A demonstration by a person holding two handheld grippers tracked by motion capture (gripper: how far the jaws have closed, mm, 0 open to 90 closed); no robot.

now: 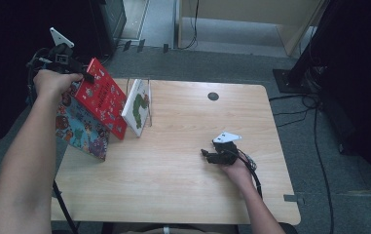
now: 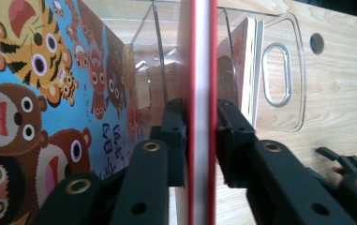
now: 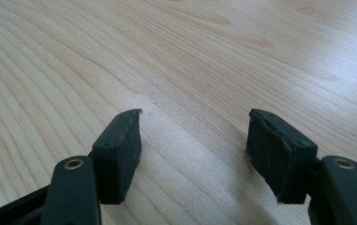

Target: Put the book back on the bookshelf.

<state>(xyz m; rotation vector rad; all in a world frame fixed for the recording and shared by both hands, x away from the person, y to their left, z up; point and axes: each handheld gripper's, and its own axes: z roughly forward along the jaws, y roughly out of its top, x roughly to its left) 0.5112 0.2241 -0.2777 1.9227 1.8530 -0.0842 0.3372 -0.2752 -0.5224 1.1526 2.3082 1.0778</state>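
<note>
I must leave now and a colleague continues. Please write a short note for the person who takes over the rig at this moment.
Left gripper: jaws around the edge of the red book; whether the pads press on it I cannot tell.
Right gripper: open, holding nothing, low over the bare table.
Things: a clear book holder at the table's far left, with a white book leaning in it. The red book leans beside the blue animal book.
Done: white book is in the holder.
Left, probably: settle the red book, then the blue one.
</note>
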